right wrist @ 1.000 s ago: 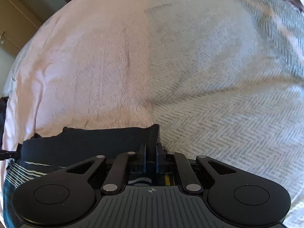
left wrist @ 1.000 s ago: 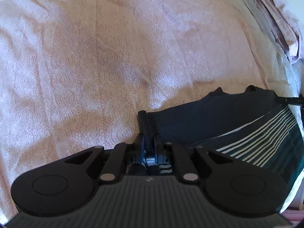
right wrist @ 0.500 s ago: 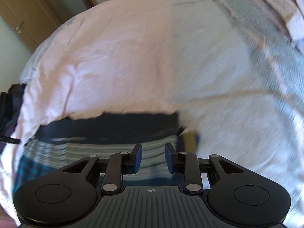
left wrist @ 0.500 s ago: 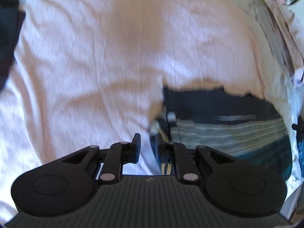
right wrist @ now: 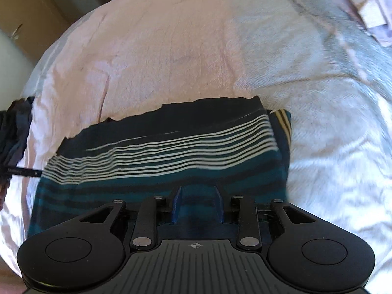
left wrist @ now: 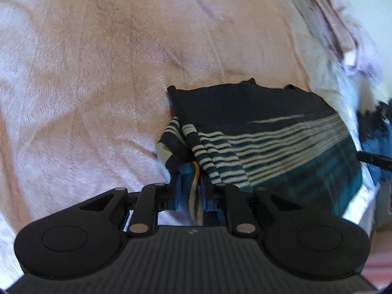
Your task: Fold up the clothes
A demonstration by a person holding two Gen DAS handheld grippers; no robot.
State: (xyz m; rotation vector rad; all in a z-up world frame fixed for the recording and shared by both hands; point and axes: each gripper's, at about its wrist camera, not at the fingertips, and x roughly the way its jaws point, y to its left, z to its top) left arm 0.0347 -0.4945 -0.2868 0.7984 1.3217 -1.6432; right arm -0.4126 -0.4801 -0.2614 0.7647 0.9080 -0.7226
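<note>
A dark garment with white and teal stripes [left wrist: 269,142] lies folded flat on the pink bedspread [left wrist: 98,73]. My left gripper [left wrist: 191,183] is shut on a bunched fold at the garment's near left edge, teal and yellow cloth pinched between its blue pads. In the right wrist view the same garment [right wrist: 159,147] spreads out below my right gripper [right wrist: 198,191]. Its jaws are opening, and nothing is pressed between them; the teal band of the cloth lies underneath.
A grey herringbone blanket [right wrist: 318,98] covers the bed's right half. Folded pink cloth [right wrist: 372,7] lies at the far right. A dark heap of clothes [right wrist: 14,127] sits at the bed's left edge, with a wooden wardrobe door [right wrist: 24,19] beyond.
My right gripper has let go of the garment's dark corner, opened, and drawn back and up. The garment's striped face now shows. My left gripper still holds the left edge.
</note>
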